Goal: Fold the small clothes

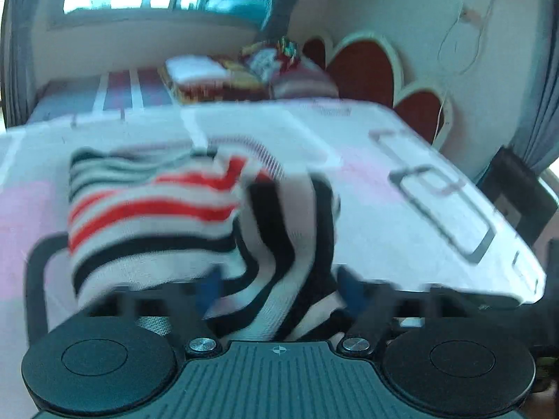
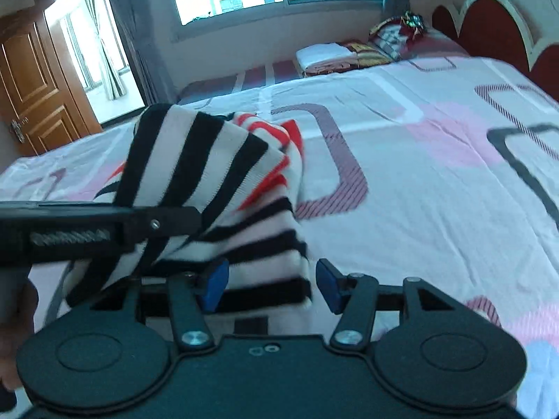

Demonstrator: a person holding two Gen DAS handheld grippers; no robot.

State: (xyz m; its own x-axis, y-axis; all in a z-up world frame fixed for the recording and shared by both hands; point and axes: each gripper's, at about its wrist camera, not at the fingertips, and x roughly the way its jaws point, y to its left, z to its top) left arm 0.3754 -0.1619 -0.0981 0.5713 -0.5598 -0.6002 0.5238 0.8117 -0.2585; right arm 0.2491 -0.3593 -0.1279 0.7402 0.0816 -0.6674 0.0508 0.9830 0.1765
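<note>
Pink-white patterned bedsheet (image 2: 419, 209) below: soft, light black-red-white striped knit garment (image 2: 216, 188) is pinched by left gripper (image 2: 195, 218); right gripper (image 2: 270, 288) held open w/ hem between, best gripped at edges.

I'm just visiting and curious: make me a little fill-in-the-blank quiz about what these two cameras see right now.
1. The striped garment has black, white and ____ stripes.
2. It lies on a bed whose headboard is dark ____.
3. The right gripper has its blue fingertips spread ____, with the garment's edge between them.
4. Behind the bed, daylight comes through a ____.

Missing words: red; red; apart; window
</note>
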